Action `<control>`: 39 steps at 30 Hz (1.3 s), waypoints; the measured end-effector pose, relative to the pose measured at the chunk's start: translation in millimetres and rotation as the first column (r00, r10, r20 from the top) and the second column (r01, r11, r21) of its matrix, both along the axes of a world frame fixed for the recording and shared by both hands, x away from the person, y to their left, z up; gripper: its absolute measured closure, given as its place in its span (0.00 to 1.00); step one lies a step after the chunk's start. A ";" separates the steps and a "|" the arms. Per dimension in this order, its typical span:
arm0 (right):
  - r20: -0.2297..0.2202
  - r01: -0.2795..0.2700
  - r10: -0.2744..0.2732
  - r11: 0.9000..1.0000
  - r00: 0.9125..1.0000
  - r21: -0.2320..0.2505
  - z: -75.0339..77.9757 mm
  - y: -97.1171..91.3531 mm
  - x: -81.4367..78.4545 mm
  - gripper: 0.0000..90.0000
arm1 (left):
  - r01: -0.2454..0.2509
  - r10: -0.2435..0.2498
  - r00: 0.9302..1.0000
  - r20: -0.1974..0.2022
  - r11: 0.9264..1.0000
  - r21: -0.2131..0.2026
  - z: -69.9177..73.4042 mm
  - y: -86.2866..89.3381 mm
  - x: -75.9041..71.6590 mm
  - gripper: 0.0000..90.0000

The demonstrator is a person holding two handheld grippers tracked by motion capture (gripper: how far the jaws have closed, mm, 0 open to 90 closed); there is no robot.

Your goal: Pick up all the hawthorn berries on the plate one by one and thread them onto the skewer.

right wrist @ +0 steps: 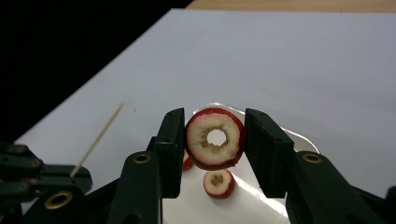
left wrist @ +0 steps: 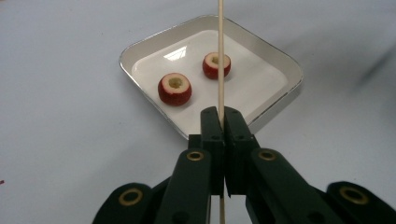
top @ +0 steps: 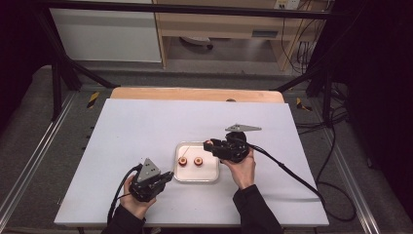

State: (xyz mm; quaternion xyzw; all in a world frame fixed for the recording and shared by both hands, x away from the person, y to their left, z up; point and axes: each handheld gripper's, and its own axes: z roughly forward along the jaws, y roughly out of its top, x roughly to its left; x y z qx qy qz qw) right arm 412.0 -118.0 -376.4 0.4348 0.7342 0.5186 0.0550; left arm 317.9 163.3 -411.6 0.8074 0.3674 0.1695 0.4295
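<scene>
The left tongs (left wrist: 223, 116) are clamped on a thin wooden skewer (left wrist: 220, 56) pointing to 12 o'clock, ready for threading. The right tongs (right wrist: 214, 140) grip a cored red fruit ring (right wrist: 215, 138) above the white tray (left wrist: 285, 70); its hole faces outward, pale flesh inside.

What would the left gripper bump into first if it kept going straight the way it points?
Probably the near rim of the white tray, just beyond the left gripper, which is shut on a wooden skewer. Past the rim lie two cored red fruit pieces. Depth is hard to judge.
</scene>
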 end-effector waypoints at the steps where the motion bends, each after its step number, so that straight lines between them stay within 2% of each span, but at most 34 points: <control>1: 0.015 0.009 -0.009 1.000 1.000 0.024 -0.1 -0.8 -0.3 0.67 | 0.002 -0.002 1.000 0.000 1.000 -0.005 0.0 -1.5 -0.1 0.98; 3: 0.040 0.019 -0.022 0.998 0.999 0.061 -0.1 -1.3 -1.0 0.67 | 0.000 0.000 1.000 0.000 1.000 -0.009 0.3 -5.4 -0.5 0.98; 8: 0.103 0.048 -0.065 0.985 0.993 0.166 1.9 -1.7 -1.8 0.67 | 0.008 -0.008 1.000 -0.004 0.999 -0.041 1.8 -17.3 -1.8 0.98; 12: 0.147 0.061 -0.095 0.974 0.985 0.219 3.0 -2.1 -1.6 0.67 | 0.006 -0.006 1.000 -0.001 0.999 -0.047 2.8 -25.5 -1.5 0.98; 14: 0.159 0.066 -0.108 0.967 0.981 0.248 3.3 -2.8 -1.7 0.67 | -0.001 0.000 1.000 -0.005 0.997 -0.073 4.5 -31.9 0.6 0.98; 16: 0.165 0.070 -0.118 0.959 0.979 0.275 3.2 -3.7 -1.7 0.67 | -0.003 0.002 1.000 -0.004 0.997 -0.081 5.3 -34.0 1.3 0.98; 21: 0.171 0.082 -0.137 0.952 0.976 0.296 3.8 -5.0 -2.4 0.67 | -0.011 0.012 1.000 0.008 0.995 -0.101 8.6 -45.9 4.0 0.98; 26: 0.180 0.081 -0.143 0.947 0.973 0.310 5.0 -5.4 -3.1 0.67 | -0.023 0.023 1.000 0.002 0.993 -0.119 9.1 -55.3 7.2 0.98; 32: 0.186 0.093 -0.162 0.939 0.969 0.331 5.3 -7.3 -4.3 0.67 | -0.049 0.049 0.999 -0.007 0.990 -0.131 8.8 -58.0 11.0 0.98; 39: 0.167 0.102 -0.174 0.924 0.971 0.369 2.3 -12.5 -2.9 0.67 | -0.056 0.057 0.998 0.003 0.987 -0.150 9.2 -59.4 11.2 0.98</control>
